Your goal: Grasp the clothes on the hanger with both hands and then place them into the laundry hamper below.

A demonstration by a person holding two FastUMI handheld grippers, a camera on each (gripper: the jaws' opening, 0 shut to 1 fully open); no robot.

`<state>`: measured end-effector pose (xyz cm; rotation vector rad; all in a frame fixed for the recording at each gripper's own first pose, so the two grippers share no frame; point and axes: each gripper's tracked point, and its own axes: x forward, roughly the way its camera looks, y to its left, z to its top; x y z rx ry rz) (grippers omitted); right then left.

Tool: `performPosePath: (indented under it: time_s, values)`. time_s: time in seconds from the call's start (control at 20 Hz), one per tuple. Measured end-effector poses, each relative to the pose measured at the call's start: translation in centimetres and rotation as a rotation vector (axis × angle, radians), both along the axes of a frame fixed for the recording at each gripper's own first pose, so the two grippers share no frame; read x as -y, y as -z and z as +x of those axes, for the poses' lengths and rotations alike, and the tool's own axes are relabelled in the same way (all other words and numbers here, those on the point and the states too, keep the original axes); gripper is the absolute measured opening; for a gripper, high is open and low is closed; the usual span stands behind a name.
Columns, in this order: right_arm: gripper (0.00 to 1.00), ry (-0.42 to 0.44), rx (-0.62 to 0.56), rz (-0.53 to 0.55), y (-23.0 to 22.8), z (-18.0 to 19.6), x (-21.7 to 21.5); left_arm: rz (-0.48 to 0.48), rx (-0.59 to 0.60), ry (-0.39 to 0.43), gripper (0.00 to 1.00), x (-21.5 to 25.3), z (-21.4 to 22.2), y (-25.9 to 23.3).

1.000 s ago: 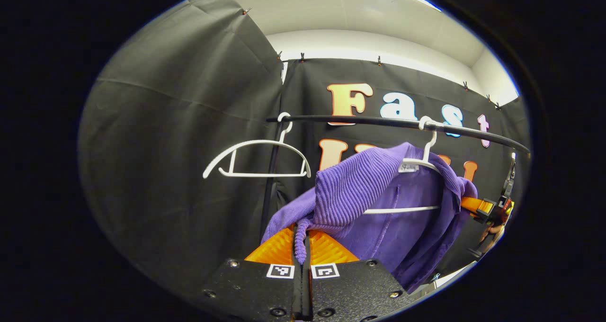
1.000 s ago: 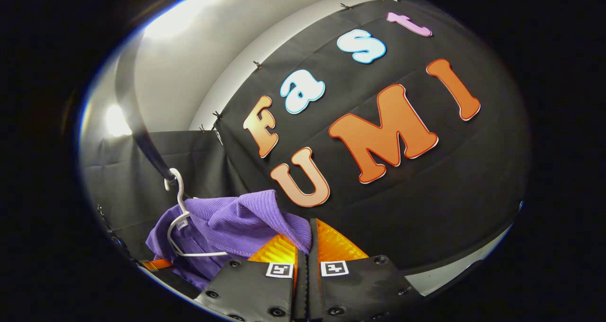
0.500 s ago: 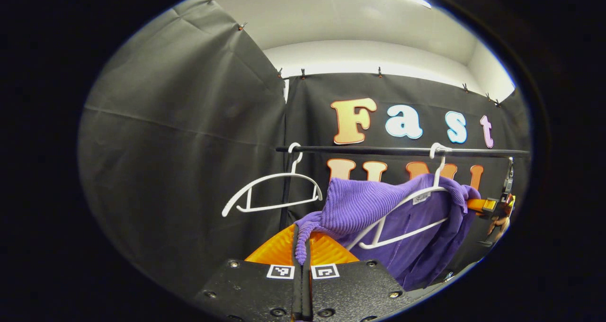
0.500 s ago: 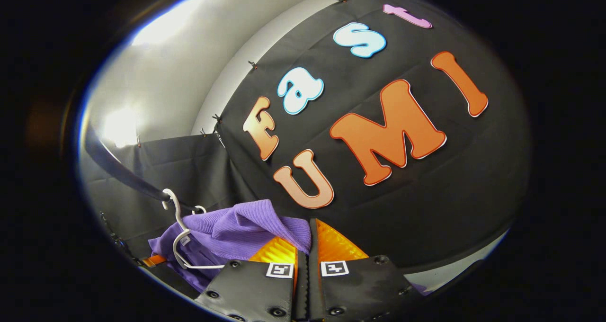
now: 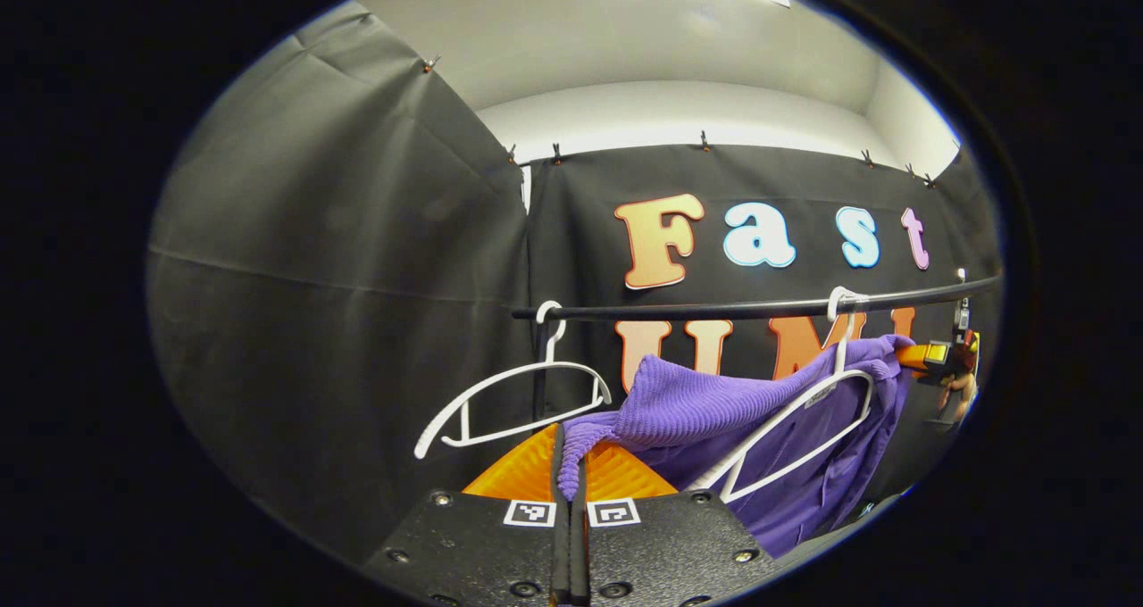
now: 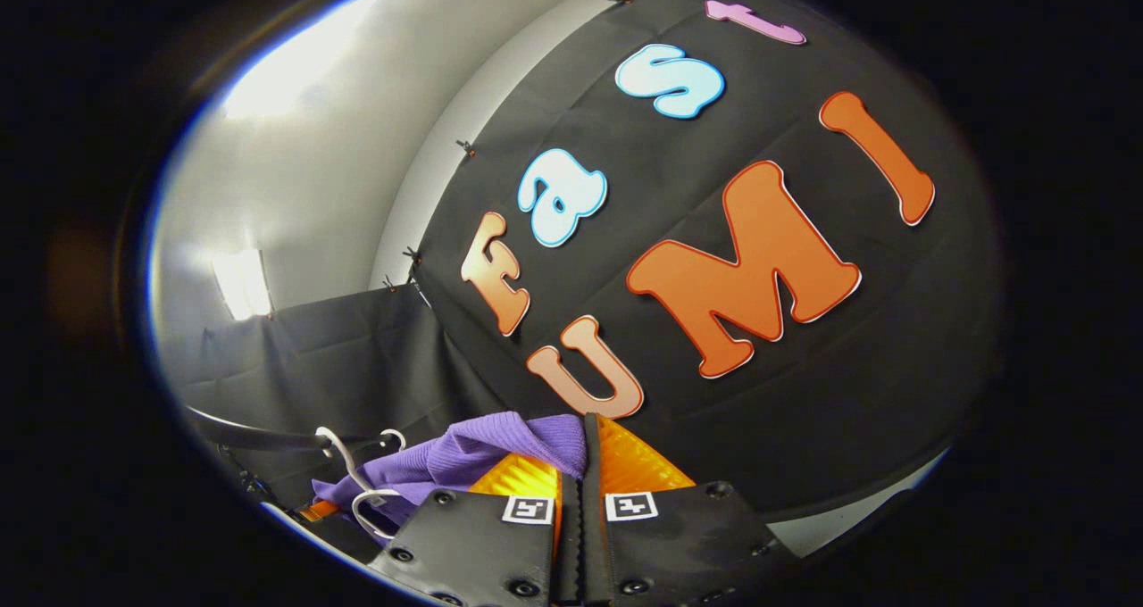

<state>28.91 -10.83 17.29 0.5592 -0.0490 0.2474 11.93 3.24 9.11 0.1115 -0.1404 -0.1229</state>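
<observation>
Left gripper (image 5: 570,469): two orange ribbed fingers (image 5: 522,471), wedge-shaped, tapering forward from black textured body plates. Small square black-and-white marker on each plate, just behind orange finger bases. Round silver screws near plate corners, behind markers.

Right gripper (image 6: 580,464): same build; orange ribbed fingers (image 6: 629,464), black plates, one square marker per plate, dark screws behind markers. Toothed black strips along inner plate edges, between markers.
</observation>
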Motion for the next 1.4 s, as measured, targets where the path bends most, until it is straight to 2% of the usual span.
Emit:
performPosePath:
  time_s: [0.15, 0.45, 0.65, 0.95, 1.25, 1.4]
  values:
    - [0.08, 0.013, -0.014, -0.013, 0.9, 1.2, 0.6, 0.007, -0.028, 0.000, 0.00, 0.2, 1.0, 0.9]
    - [0.08, 0.047, -0.088, 0.007, 4.1, 4.1, 2.3, -0.046, -0.127, 0.013, 0.00, 0.6, 3.2, 5.0]
    - [0.08, 0.047, -0.128, 0.034, 6.4, 3.9, 2.3, -0.058, -0.159, 0.005, 0.00, 0.2, 3.7, 7.0]
    - [0.08, 0.049, -0.214, 0.019, 10.2, 4.0, 2.1, -0.083, -0.223, -0.009, 0.00, -0.7, 4.1, 10.5]
    - [0.08, 0.089, -0.314, 0.031, 15.8, 3.4, 3.2, -0.076, -0.292, -0.018, 0.00, -1.1, 4.2, 14.6]
    - [0.07, 0.114, -0.401, 0.008, 20.1, 2.5, 3.6, -0.073, -0.335, -0.018, 0.00, -0.9, 4.0, 16.8]
